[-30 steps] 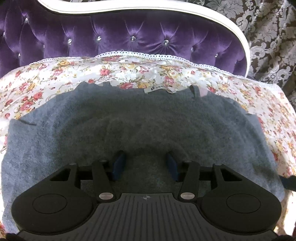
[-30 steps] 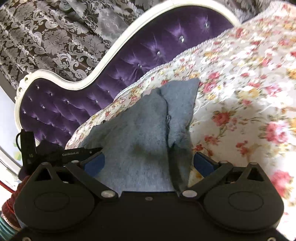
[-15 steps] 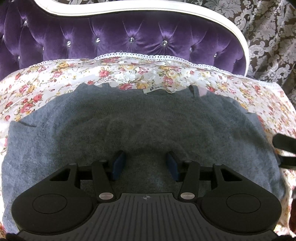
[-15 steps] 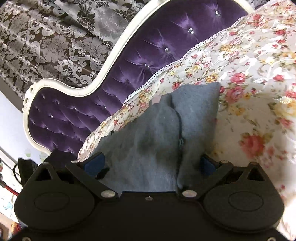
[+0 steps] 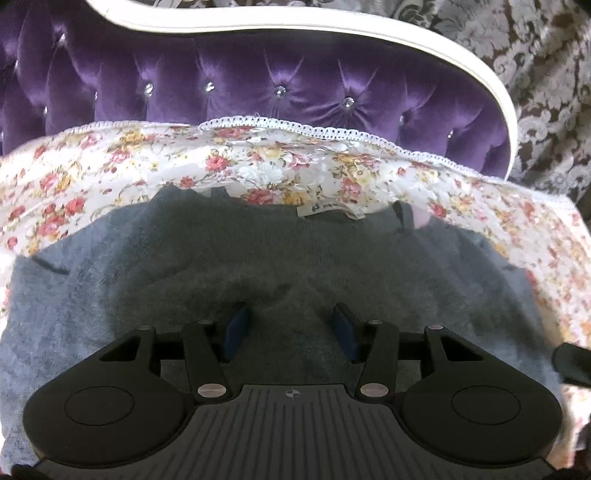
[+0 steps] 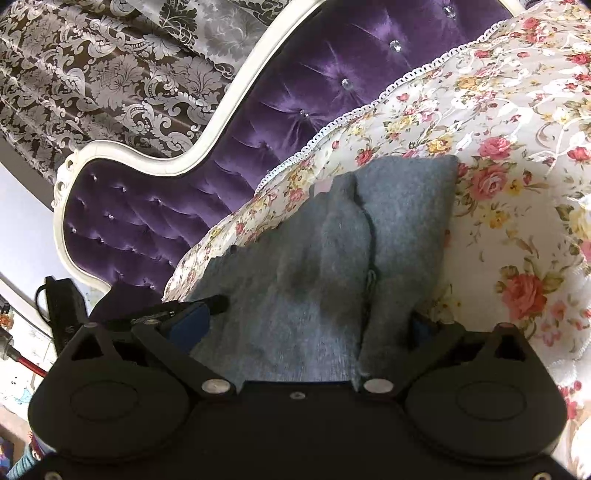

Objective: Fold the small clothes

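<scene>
A small grey knit garment [image 5: 295, 258] lies spread on the floral bedspread [image 5: 147, 173], with a white label [image 5: 332, 212] at its far edge. My left gripper [image 5: 290, 325] is open, its blue pads [image 5: 236, 325] resting on the middle of the cloth. In the right wrist view the same garment [image 6: 314, 266] shows a fold line running away from me. My right gripper [image 6: 306, 325] is open wide at the garment's near end, with cloth lying between its fingers. The other gripper's tip [image 6: 207, 304] pokes in at the left.
A purple tufted headboard [image 5: 258, 81] with a white frame [image 5: 332, 33] rises behind the bed. Patterned damask curtain [image 6: 110, 74] hangs beyond it. A black device with cable [image 6: 61, 306] sits off the bed at the left. The bedspread [image 6: 517, 184] extends right of the garment.
The right gripper has tilted and moved in over the garment's end, so more headboard and curtain show. It has come into the left view's right edge. The left gripper has barely moved.
</scene>
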A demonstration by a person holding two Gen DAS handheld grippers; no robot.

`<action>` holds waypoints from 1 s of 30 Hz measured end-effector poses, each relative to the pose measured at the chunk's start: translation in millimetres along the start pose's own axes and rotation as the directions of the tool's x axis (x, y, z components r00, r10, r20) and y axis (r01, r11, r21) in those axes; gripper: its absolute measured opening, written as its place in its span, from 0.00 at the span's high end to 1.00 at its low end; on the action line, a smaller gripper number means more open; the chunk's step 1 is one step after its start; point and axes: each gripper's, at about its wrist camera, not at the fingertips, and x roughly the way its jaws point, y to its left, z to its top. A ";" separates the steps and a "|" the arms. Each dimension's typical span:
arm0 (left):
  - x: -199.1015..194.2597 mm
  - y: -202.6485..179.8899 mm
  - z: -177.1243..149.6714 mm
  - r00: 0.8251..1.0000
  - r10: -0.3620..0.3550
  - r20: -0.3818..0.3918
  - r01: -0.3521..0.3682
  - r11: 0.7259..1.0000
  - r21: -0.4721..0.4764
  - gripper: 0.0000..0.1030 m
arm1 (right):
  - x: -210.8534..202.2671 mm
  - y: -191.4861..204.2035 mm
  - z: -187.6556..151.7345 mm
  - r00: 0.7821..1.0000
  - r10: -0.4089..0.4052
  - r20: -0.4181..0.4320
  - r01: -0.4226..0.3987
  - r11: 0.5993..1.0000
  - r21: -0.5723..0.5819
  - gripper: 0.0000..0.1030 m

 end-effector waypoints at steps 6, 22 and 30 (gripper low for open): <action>-10.3 7.0 3.7 0.999 -0.043 -0.015 0.042 0.998 -0.040 0.50 | 0.4 2.2 0.2 0.999 -0.046 -0.012 0.046 0.999 0.000 0.35; -114.5 98.6 -46.0 0.998 -0.025 0.065 0.031 0.995 -0.089 0.47 | 8.7 88.3 12.7 0.970 -0.243 0.021 0.243 0.953 -0.180 0.70; -139.5 151.0 -69.2 0.996 -0.015 0.084 0.028 0.988 -0.151 0.47 | 60.4 181.6 14.0 0.985 -0.172 -0.010 0.160 0.936 -0.313 0.72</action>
